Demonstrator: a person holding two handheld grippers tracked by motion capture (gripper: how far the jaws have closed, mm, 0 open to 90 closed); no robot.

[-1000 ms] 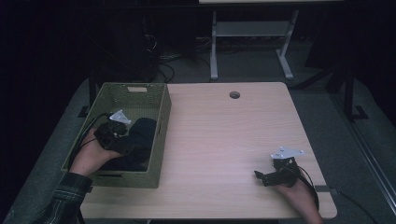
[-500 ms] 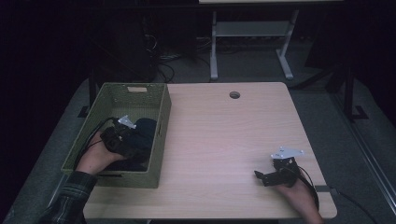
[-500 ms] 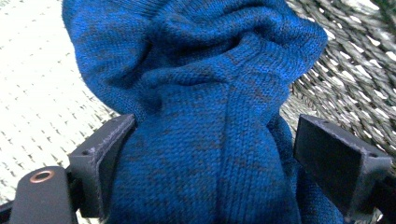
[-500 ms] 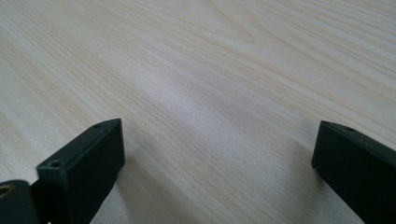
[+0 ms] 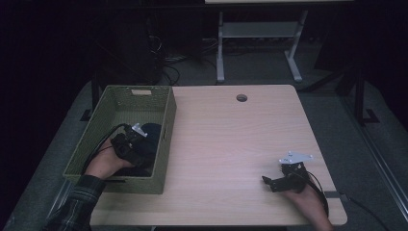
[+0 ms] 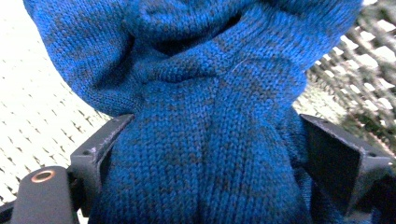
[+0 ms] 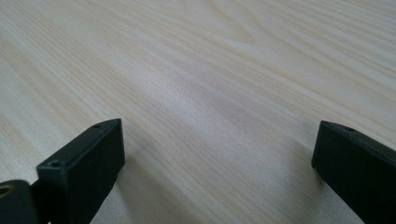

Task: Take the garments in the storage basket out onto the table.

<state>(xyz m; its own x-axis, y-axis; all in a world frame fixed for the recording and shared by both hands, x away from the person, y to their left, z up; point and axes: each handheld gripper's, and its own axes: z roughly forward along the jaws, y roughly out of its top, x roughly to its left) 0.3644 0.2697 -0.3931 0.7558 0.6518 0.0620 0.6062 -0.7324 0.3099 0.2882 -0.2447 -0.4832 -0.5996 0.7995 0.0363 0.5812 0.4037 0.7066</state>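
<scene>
A blue knitted garment [image 6: 205,84] lies bunched inside the green woven basket [image 5: 137,88] at the table's left; from above it looks dark [image 5: 153,131]. My left gripper [image 5: 138,139] is down in the basket. In the left gripper view, my left gripper [image 6: 215,140] has its jaws standing wide apart with the knit filling the gap between them. My right gripper [image 5: 269,182] rests low over the bare table near the front right corner. It [image 7: 219,140] is open with nothing between its jaws.
The light wooden table [image 5: 231,139] has a round cable hole [image 5: 241,97] near its far edge. The basket's walls surround the left hand closely. A white desk frame [image 5: 255,38] stands on the dark floor behind the table.
My left gripper has slid a little to the right inside the basket, onto the blue garment. The right gripper has stayed in place.
</scene>
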